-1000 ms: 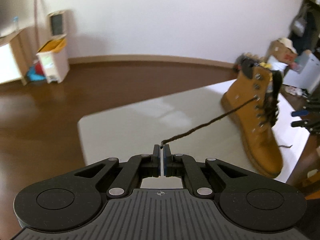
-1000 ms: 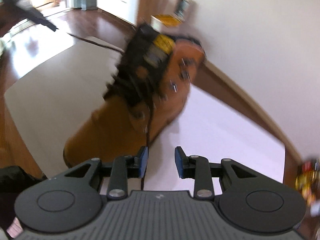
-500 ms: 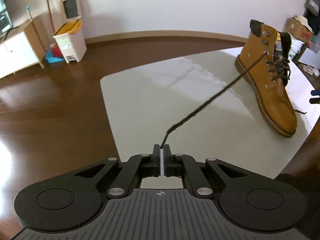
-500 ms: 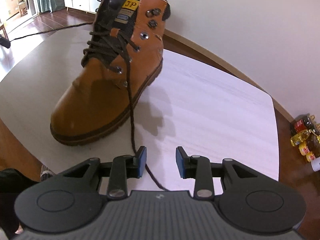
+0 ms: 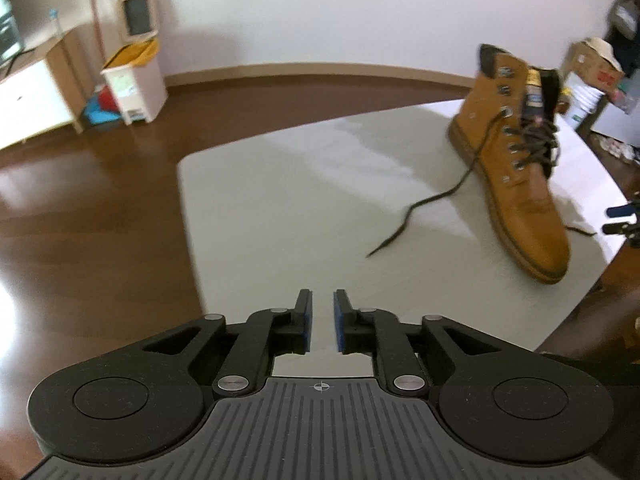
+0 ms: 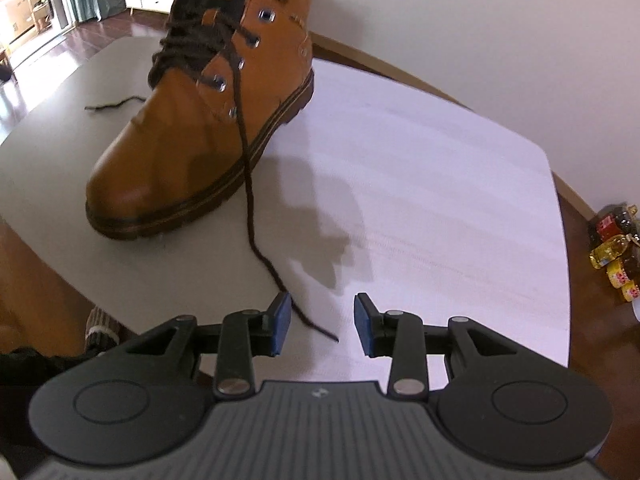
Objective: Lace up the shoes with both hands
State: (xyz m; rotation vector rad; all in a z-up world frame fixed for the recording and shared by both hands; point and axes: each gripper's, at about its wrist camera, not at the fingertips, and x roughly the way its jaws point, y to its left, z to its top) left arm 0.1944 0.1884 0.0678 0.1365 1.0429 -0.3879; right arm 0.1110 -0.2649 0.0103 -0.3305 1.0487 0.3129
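A pale bench [image 5: 280, 208] carries a tan boot [image 5: 516, 168], standing upright at about two o'clock in the left wrist view and at eleven o'clock in the right. One dark lace end [image 5: 408, 216] lies slack on the bench well clear of the left hand-held gripper [image 5: 321, 320], whose jaws are opening, narrow and empty. The other lace end [image 6: 256, 216] trails from the boot down between the fingers of the right hand-held gripper [image 6: 322, 326], whose jaws are opening, moderately wide, the pads not pressing it.
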